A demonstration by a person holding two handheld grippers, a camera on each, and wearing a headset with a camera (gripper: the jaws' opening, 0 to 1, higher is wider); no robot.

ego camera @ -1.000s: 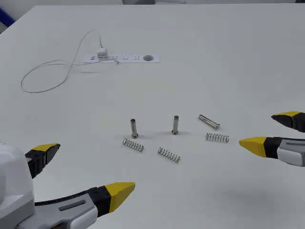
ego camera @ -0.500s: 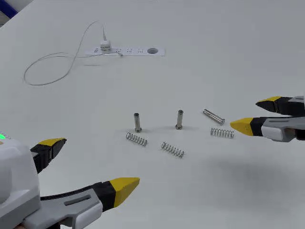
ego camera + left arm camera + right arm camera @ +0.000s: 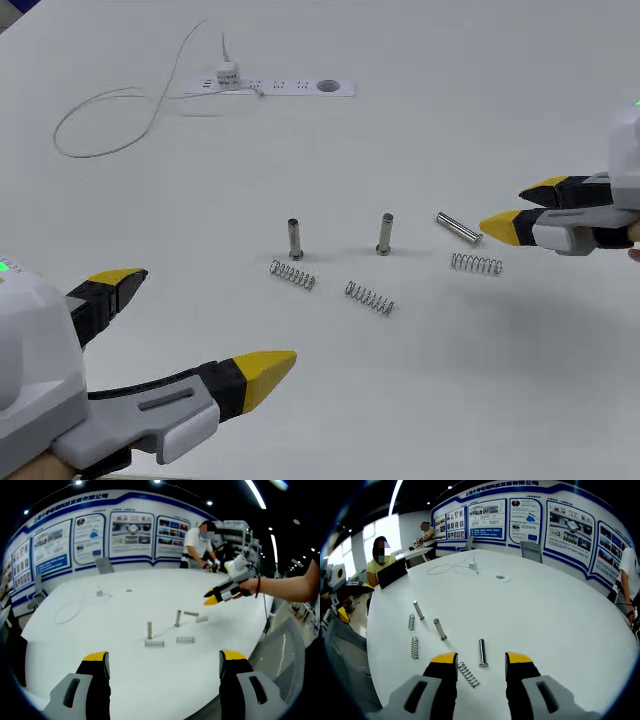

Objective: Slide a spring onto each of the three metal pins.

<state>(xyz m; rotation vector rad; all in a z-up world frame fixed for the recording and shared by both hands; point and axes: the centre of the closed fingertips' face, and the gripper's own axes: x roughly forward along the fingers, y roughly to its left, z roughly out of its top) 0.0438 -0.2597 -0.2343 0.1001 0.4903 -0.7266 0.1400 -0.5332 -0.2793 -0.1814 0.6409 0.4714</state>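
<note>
White surface [image 3: 420, 400] holds the left pin [image 3: 294, 238] and middle pin [image 3: 385, 233] upright, with the right pin [image 3: 458, 228] lying flat. One bare spring lies at 6 o'clock of each: left spring [image 3: 292, 274], middle spring [image 3: 369, 297], right spring [image 3: 476, 263]. Right gripper [image 3: 503, 210], fingers [image 3: 444, 661] spread and empty, sits just at 3 o'clock of the right pin, possibly clear of the surface. Left gripper [image 3: 220, 314], fingers spread wide, hangs at 7 o'clock of the pins, well apart.

On your white tabletop [image 3: 450, 400], the left silver metal pin [image 3: 295, 238] and middle pin [image 3: 385, 233] stand upright; the third pin [image 3: 459, 228] lies flat to their right. Before each lies one: left coiled wire spring [image 3: 292, 275], middle spring [image 3: 369, 298], right spring [image 3: 476, 263].
</note>
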